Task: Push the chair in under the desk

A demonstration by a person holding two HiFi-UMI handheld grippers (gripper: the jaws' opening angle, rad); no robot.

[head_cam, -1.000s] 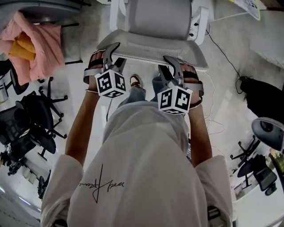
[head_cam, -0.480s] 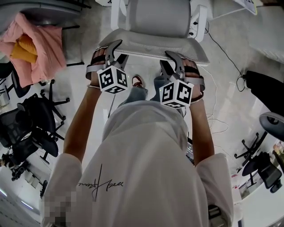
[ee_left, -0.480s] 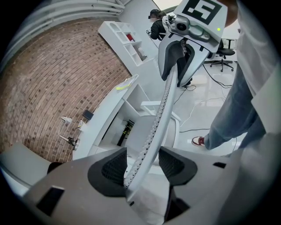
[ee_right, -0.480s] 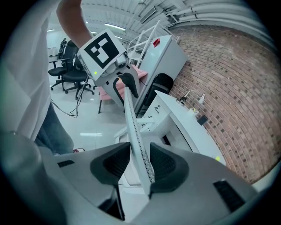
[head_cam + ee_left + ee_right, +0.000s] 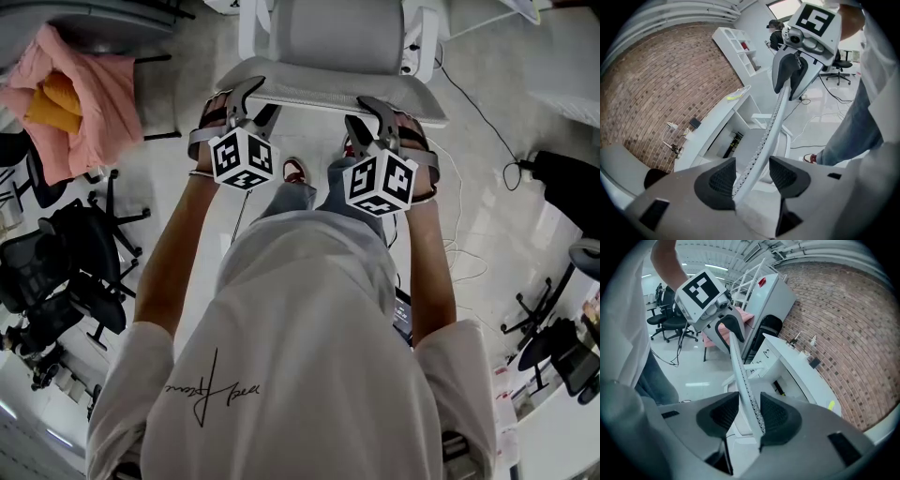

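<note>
A white office chair seen from above has its backrest's top rim [image 5: 333, 94] just ahead of me, with its grey seat [image 5: 328, 33] beyond. My left gripper [image 5: 251, 101] straddles the rim near its left end. In the left gripper view the rim [image 5: 761, 140] leans on one pad [image 5: 723, 180], and a gap shows at the other. My right gripper [image 5: 366, 117] sits near the rim's right end, and its pads [image 5: 776, 413] pinch the rim [image 5: 743, 380]. A white desk [image 5: 715, 119] stands against the brick wall beyond the chair.
A pink cloth [image 5: 70, 94] hangs over a chair at the upper left. Black office chairs [image 5: 61, 272] crowd the left side. Cables [image 5: 464, 225] trail on the floor at the right, near a black bag [image 5: 572, 192] and another chair base [image 5: 548, 333]. My shoe [image 5: 292, 171] is under the backrest.
The chair's backrest and both grippers on it have shifted a little farther from my body, upward in the head view. Neither gripper has changed its place on the rim.
</note>
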